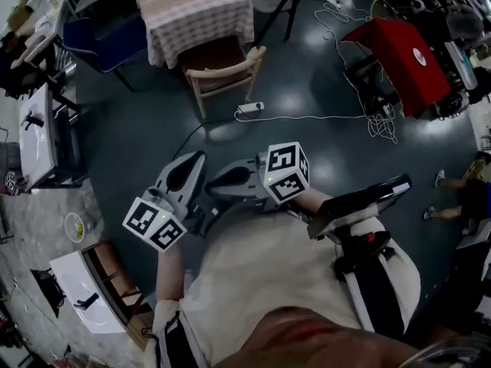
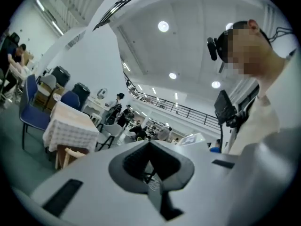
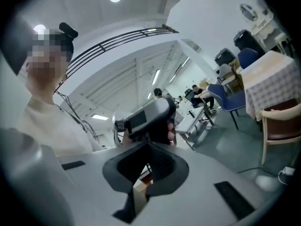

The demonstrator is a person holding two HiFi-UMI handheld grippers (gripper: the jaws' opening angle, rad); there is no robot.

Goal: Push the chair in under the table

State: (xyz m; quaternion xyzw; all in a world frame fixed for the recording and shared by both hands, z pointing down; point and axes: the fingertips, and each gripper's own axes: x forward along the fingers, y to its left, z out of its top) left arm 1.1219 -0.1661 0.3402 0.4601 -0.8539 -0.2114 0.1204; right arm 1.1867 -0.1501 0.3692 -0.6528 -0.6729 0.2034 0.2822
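Left gripper [image 1: 193,161] and right gripper [image 1: 216,182] held mid-frame, jaws closed, empty. Brown-seated wooden chair [image 1: 222,69] seen top centre, at checked-cloth table [image 1: 192,6] edge.

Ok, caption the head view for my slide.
Left gripper and right gripper shut, near the body; chair out from the table.

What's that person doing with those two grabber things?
A person holds a left gripper and a right gripper close to the body, both shut and empty. The wooden chair sticks out from the cloth-covered table across the floor. Neither gripper touches it, so the chair is not yet pushed in.
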